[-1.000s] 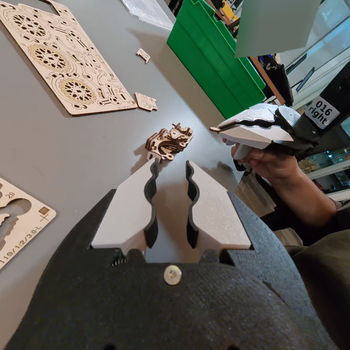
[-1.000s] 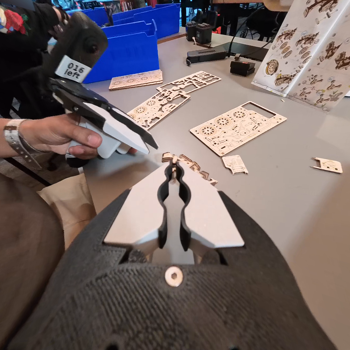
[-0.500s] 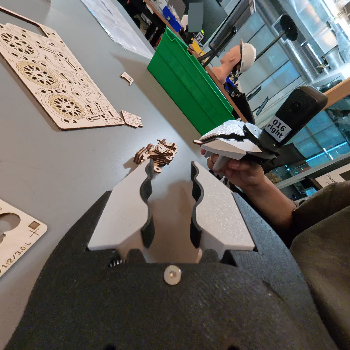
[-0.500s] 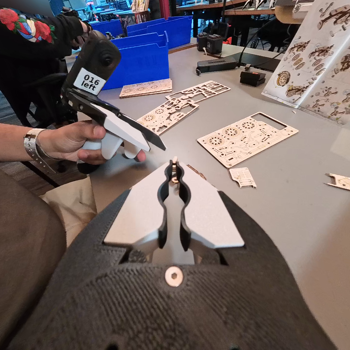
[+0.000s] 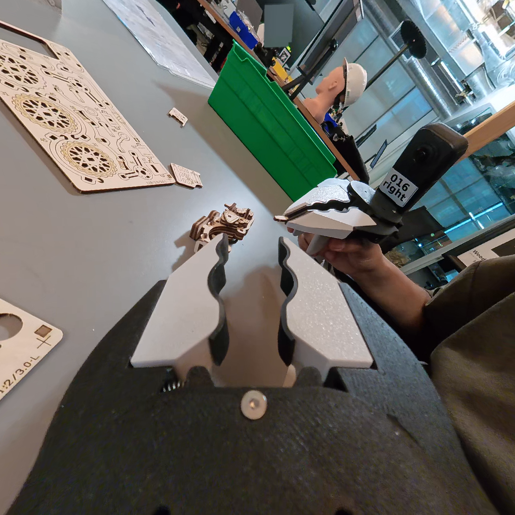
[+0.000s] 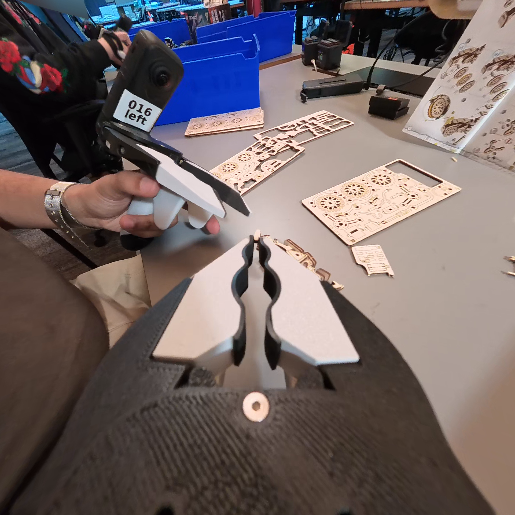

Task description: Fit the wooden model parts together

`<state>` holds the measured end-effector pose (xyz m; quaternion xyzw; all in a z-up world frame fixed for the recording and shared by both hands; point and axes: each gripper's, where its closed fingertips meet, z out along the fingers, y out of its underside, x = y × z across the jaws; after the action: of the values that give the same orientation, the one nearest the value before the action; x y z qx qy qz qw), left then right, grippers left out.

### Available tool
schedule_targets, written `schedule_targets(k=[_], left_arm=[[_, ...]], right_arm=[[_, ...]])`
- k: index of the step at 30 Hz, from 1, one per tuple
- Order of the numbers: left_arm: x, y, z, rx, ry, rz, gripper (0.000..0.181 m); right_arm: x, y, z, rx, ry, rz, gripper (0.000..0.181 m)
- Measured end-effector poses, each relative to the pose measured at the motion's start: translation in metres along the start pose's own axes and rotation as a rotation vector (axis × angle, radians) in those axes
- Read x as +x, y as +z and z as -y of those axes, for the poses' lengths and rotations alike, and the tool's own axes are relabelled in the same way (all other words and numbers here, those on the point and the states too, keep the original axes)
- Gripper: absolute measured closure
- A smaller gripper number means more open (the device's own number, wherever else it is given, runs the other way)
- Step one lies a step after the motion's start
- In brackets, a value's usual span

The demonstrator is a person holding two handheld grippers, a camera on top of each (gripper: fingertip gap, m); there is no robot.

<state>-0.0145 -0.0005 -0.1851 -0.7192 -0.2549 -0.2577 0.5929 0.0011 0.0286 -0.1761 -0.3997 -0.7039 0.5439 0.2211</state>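
Your right gripper (image 6: 257, 242) pinches a thin, probably brittle wooden part (image 6: 257, 234) just above the half-built model (image 5: 223, 224); your left gripper (image 5: 252, 245), fingers spread, should clasp its sturdier layered body.

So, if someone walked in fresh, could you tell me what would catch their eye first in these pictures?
Probably the right gripper, held above the grey table, its jaws pinching a small pale wooden piece. Just beyond lies the small brown half-built wooden model, with the empty, open left gripper pointing toward it. Farther back, the flat laser-cut plywood sheet with gear wheels and the bright green plastic bin stand out.
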Motion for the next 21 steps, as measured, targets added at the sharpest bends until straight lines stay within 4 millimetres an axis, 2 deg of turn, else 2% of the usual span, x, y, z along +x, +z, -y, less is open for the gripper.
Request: schedule_targets(k=[5, 21], left_arm=[[0.005, -0.001, 0.0008, 0.008, 0.028, -0.019, 0.14], [0.0062, -0.0018, 0.0017, 0.016, 0.047, -0.014, 0.141]], right_arm=[[0.0005, -0.0003, -0.0005, -0.002, 0.002, 0.001, 0.18], [-0.0002, -0.0003, -0.001, -0.003, 0.002, 0.003, 0.18]])
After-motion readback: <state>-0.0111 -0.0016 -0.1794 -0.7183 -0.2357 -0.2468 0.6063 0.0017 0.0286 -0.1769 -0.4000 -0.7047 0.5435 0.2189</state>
